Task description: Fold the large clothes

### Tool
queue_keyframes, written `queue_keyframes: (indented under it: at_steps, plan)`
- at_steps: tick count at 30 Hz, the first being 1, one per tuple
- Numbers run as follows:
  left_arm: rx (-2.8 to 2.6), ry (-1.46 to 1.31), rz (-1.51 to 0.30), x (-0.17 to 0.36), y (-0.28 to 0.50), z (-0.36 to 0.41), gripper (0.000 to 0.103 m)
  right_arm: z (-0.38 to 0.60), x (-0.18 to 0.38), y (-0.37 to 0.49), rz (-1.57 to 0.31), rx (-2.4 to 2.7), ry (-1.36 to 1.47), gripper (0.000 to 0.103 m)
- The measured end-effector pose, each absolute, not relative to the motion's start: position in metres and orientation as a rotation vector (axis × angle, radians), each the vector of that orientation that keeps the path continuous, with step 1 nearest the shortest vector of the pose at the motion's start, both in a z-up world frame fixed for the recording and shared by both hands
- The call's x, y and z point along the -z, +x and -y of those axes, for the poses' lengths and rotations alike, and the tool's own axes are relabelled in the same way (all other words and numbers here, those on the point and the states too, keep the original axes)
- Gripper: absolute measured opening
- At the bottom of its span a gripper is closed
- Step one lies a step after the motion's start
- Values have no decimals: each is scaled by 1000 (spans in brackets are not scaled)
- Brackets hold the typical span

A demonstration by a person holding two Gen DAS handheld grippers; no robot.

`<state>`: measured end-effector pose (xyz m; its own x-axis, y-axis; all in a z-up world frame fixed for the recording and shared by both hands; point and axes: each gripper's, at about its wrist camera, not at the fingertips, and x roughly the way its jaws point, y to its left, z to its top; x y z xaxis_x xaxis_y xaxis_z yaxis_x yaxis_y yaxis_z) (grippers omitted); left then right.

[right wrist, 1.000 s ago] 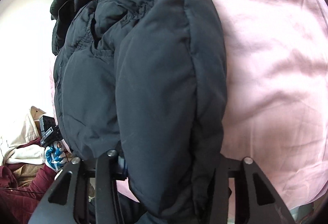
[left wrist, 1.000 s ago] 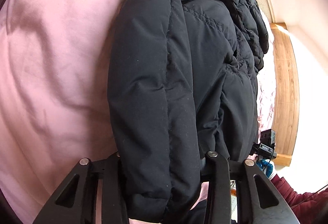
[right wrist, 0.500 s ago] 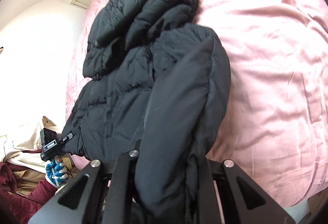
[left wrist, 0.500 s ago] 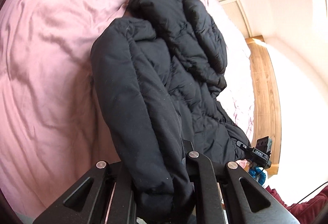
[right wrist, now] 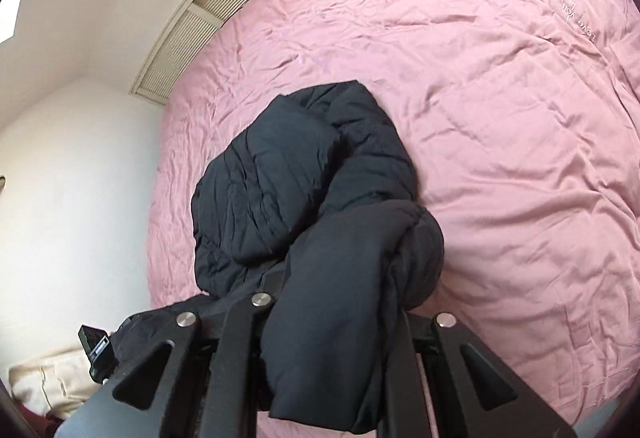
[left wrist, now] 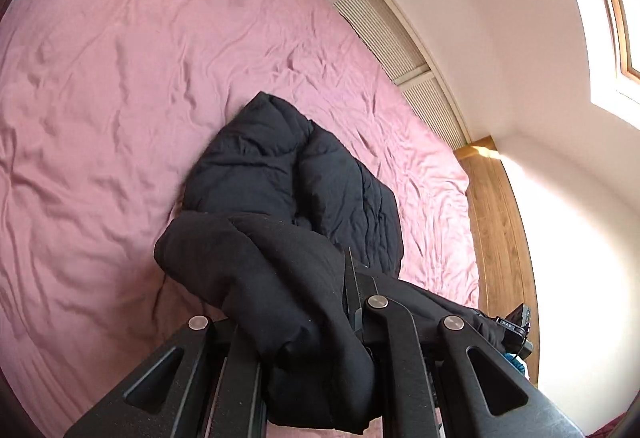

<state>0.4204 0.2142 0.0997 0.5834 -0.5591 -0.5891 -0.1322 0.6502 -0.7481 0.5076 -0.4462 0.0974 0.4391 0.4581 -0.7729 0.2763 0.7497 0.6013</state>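
A black puffer jacket (left wrist: 288, 165) lies crumpled on a pink bed sheet (left wrist: 120, 77). Its near end is lifted off the bed, and its far end with the hood still rests there. My left gripper (left wrist: 304, 302) is shut on a thick fold of the jacket's near left part, and the fabric hides the fingertips. In the right wrist view the jacket (right wrist: 280, 165) bunches up the same way on the sheet (right wrist: 500, 117). My right gripper (right wrist: 336, 298) is shut on the near right part of the jacket, which drapes over its fingers.
A slatted panel (left wrist: 380, 21) runs along the far edge of the bed below a white wall. A wooden strip (left wrist: 500, 222) borders the bed's side. Cream clothes (right wrist: 44, 386) lie in a pile off the bed at the lower left. Wide bare sheet surrounds the jacket.
Both grippers closed on the jacket's near end, then rose and drew back with it. The jacket went from lying flat to bunched, and much more of the bed shows.
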Motion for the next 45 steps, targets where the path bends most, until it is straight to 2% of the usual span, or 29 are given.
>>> queue_keyframes:
  at_steps: [6,18,24,32,35,39,42,44,45]
  plan:
    - [209,-821,-955,-84,506,-213,12,466,-63,590,-1170,-10,839,12]
    - [72,-755,-1089,0,650,-201,14,444,32,709,-1276,96,847,15]
    - [45,-763,-1093,13,686,-202,15,441,44,751,-1273,106,848,15]
    - [19,-764,-1070,15,711,-210,17,435,32,795,-1240,72,795,15]
    - [-5,-731,-1123,35,716,-201,17,425,49,800,-1269,83,765,16]
    - [7,-737,-1105,42,708,-198,17,424,64,793,-1278,86,785,16]
    - [34,-773,-1110,39,709,-205,20,429,58,792,-1270,62,795,22]
    - [57,-809,-1109,32,709,-210,27,432,51,792,-1255,37,813,32]
    - [69,-822,-1105,27,709,-213,33,434,46,791,-1243,23,825,44]
